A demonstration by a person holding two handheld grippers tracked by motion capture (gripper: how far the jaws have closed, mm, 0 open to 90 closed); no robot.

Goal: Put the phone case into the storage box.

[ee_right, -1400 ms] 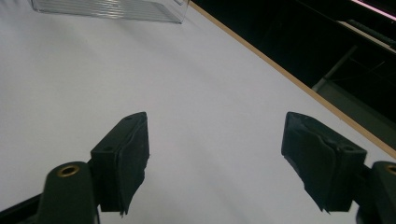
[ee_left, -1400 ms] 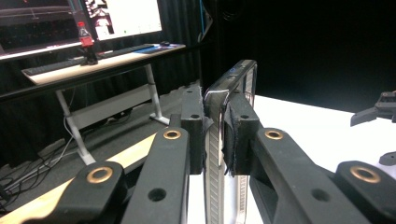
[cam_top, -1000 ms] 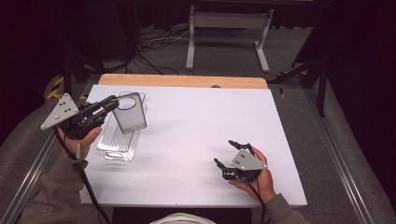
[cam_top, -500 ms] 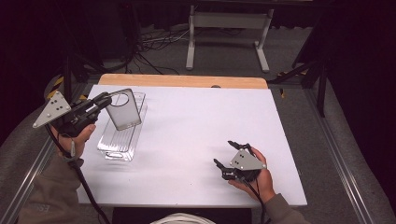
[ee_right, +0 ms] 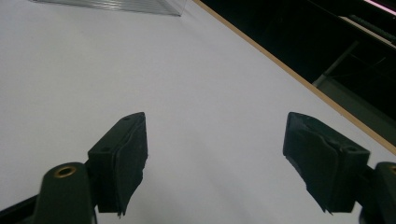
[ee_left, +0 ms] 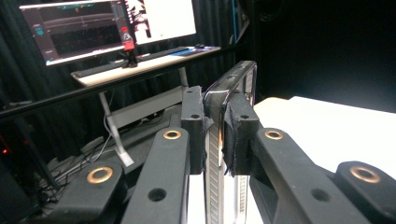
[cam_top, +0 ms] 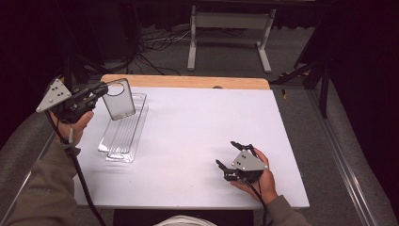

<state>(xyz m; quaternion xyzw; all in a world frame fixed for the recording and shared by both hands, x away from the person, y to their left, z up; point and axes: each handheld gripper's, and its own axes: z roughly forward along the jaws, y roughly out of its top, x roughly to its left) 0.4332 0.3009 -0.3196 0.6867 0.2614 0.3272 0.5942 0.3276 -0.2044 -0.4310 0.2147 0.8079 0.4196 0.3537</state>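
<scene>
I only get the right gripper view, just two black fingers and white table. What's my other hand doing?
Observer: Your left gripper is shut on a clear plastic lid, lifted off the table.
Operator: A lid for what?
Observer: I'd guess for the long clear tray lying on the left part of the white table, right under the lid.
Operator: Is the lid flat?
Observer: No, it stands on edge, pinched between the fingers.
Operator: Is my right gripper close to it?
Observer: No, the right gripper sits open, far over at the table's near right.
</scene>
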